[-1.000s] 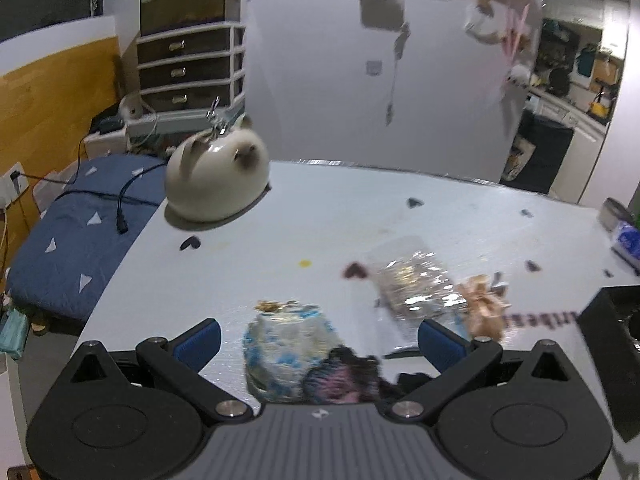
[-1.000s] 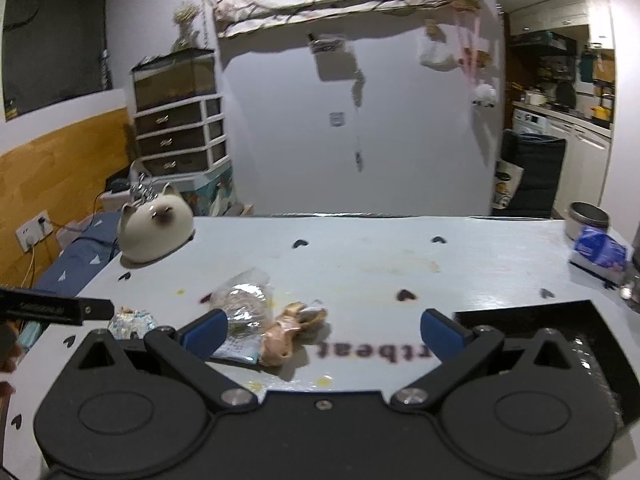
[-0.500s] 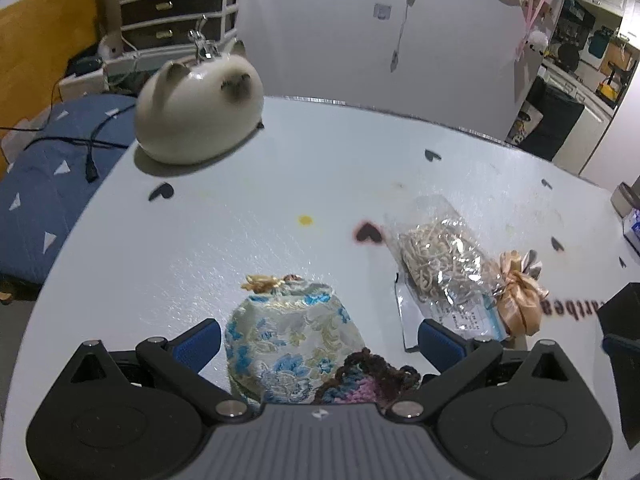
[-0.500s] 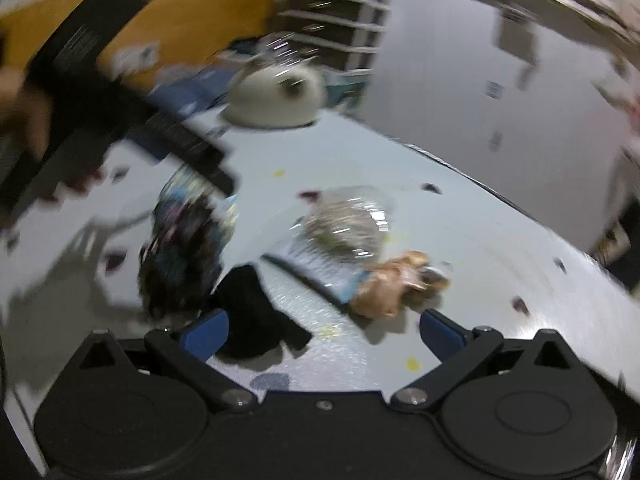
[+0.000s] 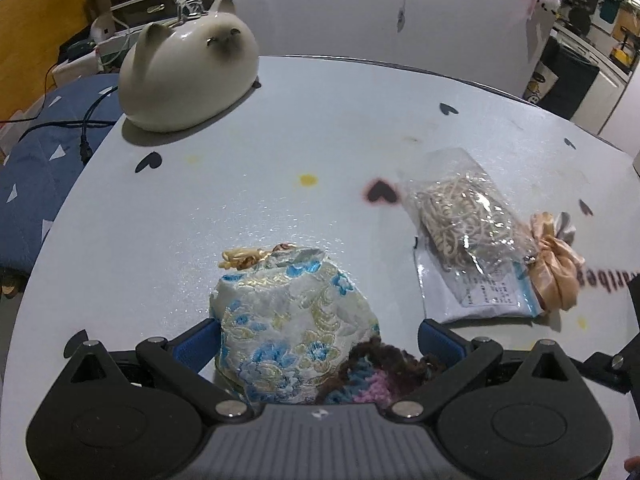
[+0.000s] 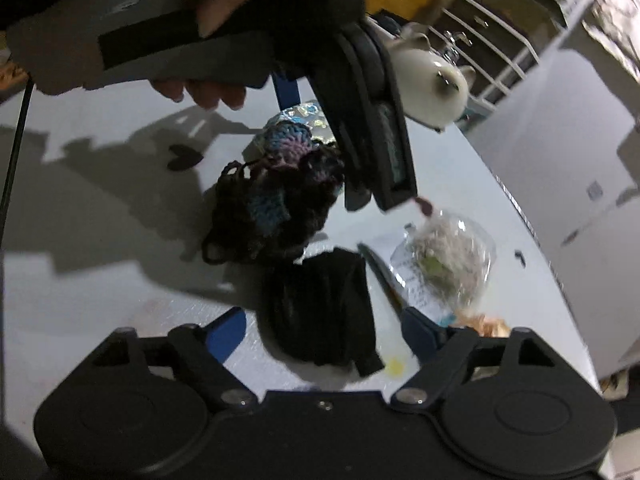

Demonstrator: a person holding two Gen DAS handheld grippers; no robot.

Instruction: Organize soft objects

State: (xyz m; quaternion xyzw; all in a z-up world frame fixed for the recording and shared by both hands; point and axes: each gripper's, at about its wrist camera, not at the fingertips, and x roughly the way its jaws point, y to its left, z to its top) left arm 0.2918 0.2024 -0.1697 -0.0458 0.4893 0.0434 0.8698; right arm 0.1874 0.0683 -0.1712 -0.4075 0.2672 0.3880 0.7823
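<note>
Brocade pouch (image 5: 292, 320) left of plastic bag (image 5: 464, 216).

I see my left gripper (image 5: 318, 344) spread wide around the brocade pouch (image 5: 294, 328) and crochet piece (image 5: 376, 376); a clear bag (image 5: 464, 216) lies well right.

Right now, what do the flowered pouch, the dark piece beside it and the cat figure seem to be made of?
Flowered pouch: woven brocade with a satin sheen; glinting blue and gold floral threads.
Crocheted piece: yarn, matte and fuzzy; visible looped stitches in dark brown, blue and pink.
Cat figure: probably glazed ceramic; smooth, glossy cream surface with highlights, though hard plastic cannot be excluded.
</note>
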